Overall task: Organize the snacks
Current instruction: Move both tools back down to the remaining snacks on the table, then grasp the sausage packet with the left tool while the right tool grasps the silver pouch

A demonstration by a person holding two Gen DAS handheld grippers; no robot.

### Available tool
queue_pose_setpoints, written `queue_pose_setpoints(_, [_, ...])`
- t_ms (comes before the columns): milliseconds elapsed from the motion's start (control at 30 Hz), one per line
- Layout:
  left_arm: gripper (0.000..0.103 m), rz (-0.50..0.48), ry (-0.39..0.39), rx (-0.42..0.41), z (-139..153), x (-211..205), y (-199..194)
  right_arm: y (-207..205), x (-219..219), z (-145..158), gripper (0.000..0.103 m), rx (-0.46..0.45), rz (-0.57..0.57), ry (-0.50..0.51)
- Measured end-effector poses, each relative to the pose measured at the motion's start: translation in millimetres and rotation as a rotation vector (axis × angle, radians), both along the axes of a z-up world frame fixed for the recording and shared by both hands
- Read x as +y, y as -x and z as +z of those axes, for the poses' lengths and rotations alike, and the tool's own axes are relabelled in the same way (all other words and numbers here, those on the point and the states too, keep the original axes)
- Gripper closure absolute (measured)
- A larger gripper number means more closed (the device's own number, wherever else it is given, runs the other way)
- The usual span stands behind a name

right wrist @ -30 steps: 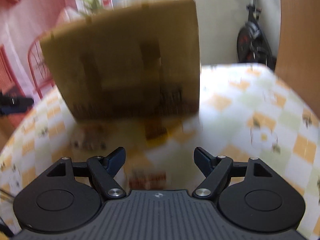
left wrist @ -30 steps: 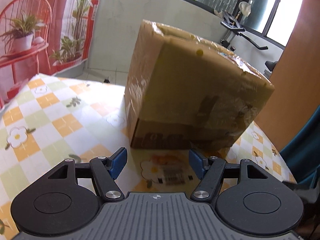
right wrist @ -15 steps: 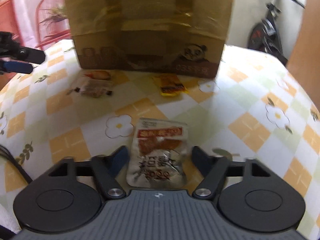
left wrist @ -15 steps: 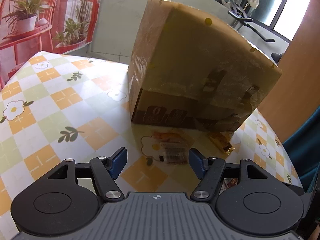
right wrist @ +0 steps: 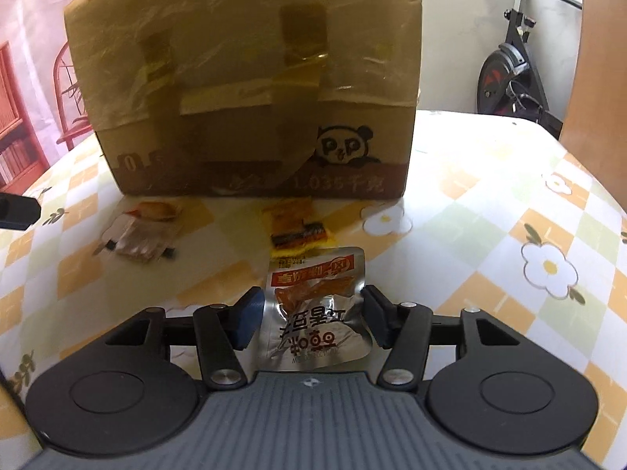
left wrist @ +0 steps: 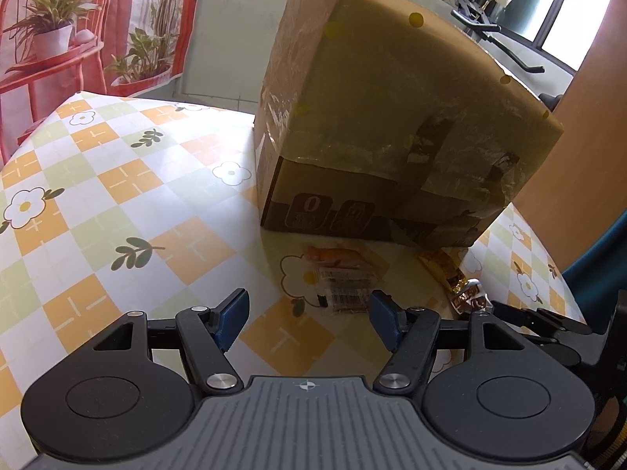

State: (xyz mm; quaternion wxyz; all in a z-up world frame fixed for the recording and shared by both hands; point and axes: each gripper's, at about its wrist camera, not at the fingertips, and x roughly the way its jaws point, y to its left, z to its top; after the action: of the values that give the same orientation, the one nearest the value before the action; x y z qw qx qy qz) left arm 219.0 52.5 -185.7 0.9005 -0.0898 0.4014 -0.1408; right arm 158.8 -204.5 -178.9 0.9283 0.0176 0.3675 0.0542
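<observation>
Now the right tool point(right wrist: 311, 315), lowered since a moment ago, is closing its jaws around the silver snack pouch point(right wrist: 315, 305); the left tool point(left wrist: 309, 319) hovers half-open and empty, so pickup appears imminent.

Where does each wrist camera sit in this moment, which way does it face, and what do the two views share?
Left wrist: on the left gripper, tilted down at the table; clear snack packet ahead of its open fingers, box corner behind.
Right wrist: on the right gripper, tilted down; its jaws are closing around the silver snack pouch, box face behind.
Shared: cardboard box, clear packet, yellow packet, silver pouch; each view catches the other gripper at its edge.
</observation>
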Motion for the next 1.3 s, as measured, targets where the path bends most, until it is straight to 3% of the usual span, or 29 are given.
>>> queue_pose_setpoints(133, [0.034,0.0,-0.007,0.016,-6,-7,-6,6,4,-6,0.045,-0.046,0.018,0.043])
queue_pose_setpoints(567, [0.034,-0.011,-0.021,0.007,-23,-47,-63,7,2,-7,0.045,-0.062,0.023,0.029])
queue_pose_setpoints(733, [0.034,-0.014,-0.086,0.002,-33,-67,-78,7,0,-7,0.045,-0.063,0.021,0.014])
queue_pose_setpoints(900, [0.036,0.009,-0.14,0.023,-47,-76,-81,8,-2,-7,0.045,-0.065,0.02,-0.002])
queue_pose_setpoints(1033, [0.036,0.001,-0.199,-0.016,-51,-86,-74,7,-3,-7,0.045,-0.065,0.019,-0.014])
queue_pose_setpoints(1133, [0.046,0.0,-0.237,-0.038,-53,-88,-68,8,-4,-6,0.045,-0.067,0.017,-0.021])
queue_pose_setpoints(1300, [0.047,-0.023,-0.203,-0.041,-55,-83,-51,8,-4,-6,0.045,-0.068,0.015,-0.029])
